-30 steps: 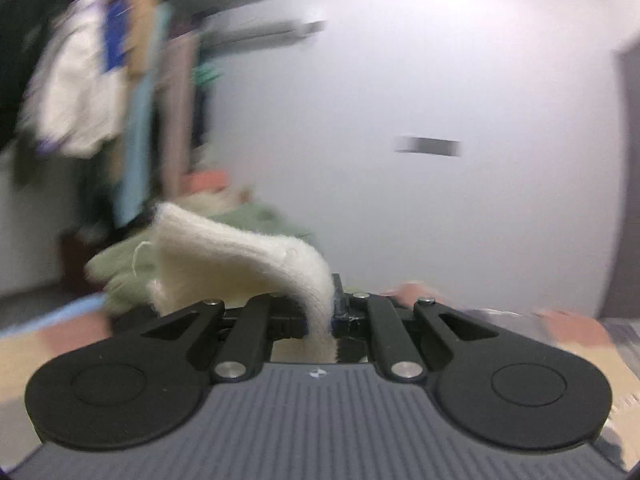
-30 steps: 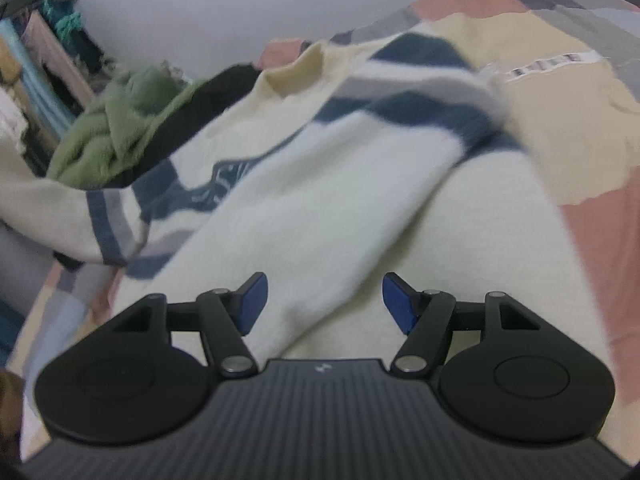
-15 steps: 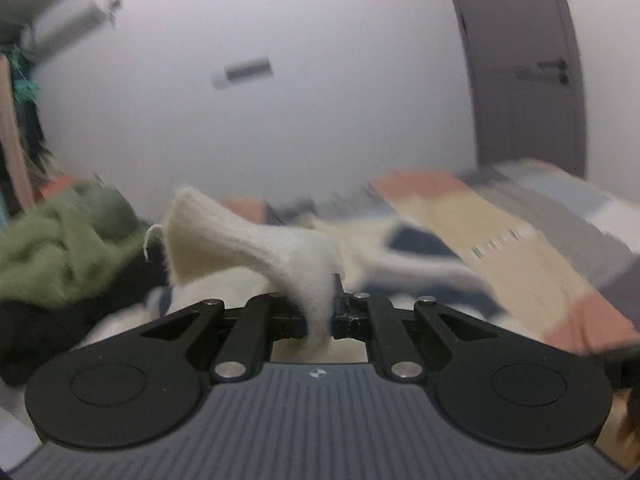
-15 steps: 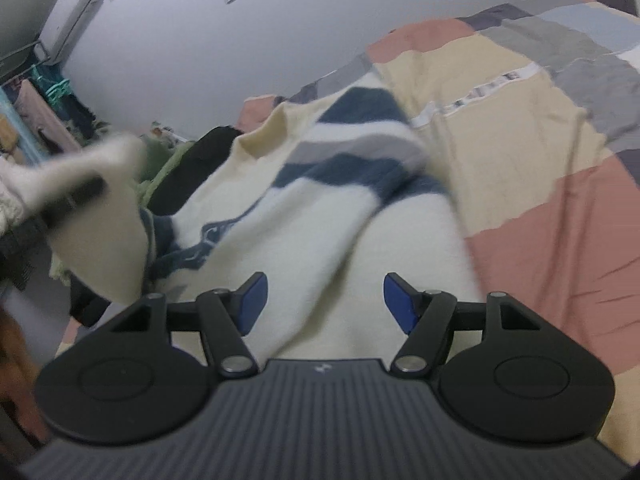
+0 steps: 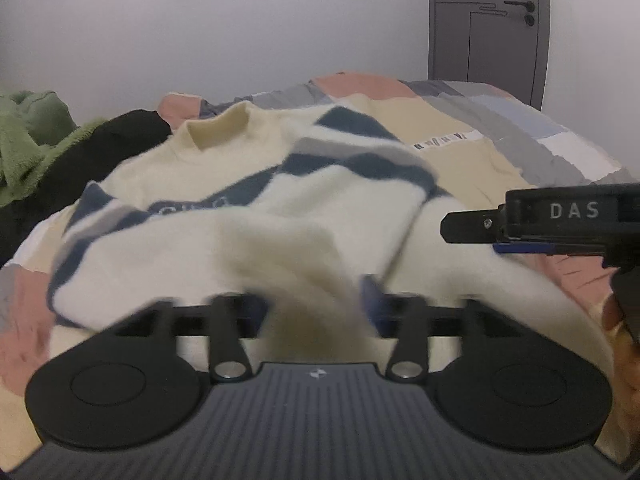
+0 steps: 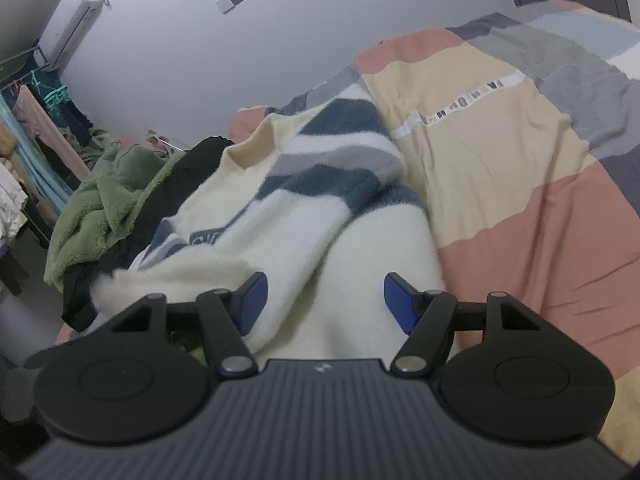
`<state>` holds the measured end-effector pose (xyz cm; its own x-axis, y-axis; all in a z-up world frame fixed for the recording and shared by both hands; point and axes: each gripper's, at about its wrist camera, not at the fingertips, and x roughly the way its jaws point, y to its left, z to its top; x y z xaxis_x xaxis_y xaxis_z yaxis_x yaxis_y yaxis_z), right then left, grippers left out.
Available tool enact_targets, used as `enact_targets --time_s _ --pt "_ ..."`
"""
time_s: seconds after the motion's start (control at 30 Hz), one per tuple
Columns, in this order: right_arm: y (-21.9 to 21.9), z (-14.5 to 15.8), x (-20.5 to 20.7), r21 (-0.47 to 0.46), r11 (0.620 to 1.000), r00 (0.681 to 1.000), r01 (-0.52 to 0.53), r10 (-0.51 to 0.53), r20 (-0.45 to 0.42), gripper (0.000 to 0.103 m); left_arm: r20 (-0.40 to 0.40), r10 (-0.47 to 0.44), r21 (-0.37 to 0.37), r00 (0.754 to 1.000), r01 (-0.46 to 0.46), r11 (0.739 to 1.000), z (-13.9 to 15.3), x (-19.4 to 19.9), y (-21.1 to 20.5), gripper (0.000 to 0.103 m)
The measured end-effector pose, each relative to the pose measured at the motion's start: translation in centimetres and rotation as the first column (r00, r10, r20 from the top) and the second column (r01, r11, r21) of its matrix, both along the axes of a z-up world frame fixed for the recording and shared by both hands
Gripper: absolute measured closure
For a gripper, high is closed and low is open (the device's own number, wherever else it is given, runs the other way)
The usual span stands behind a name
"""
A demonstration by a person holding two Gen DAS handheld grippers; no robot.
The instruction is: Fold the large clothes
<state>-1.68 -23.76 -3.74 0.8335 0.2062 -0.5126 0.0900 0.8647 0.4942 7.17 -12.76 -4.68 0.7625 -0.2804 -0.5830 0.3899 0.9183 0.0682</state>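
Two parted hand-held grippers over sweater

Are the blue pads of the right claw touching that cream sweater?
Apart. In the right wrist view the right claw stands open, both blue pads clear, with the cream sweater lying on the bed beneath and beyond them.

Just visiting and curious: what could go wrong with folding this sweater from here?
The left gripper fingers have just been opening with the cream sleeve between them, so it may land bunched. The right gripper hovers close and could bump. The green and black pile touches the sweater and may snag.
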Motion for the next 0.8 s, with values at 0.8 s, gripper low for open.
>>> enact_targets --time_s 0.8 --pt "9.3 2.1 -0.2 -0.254 0.952 0.979 -0.172 0.193 0.063 0.036 -0.156 0.048 -0.192 0.987 -0.078 0.978 0.5 -5.6 10.7 0.033"
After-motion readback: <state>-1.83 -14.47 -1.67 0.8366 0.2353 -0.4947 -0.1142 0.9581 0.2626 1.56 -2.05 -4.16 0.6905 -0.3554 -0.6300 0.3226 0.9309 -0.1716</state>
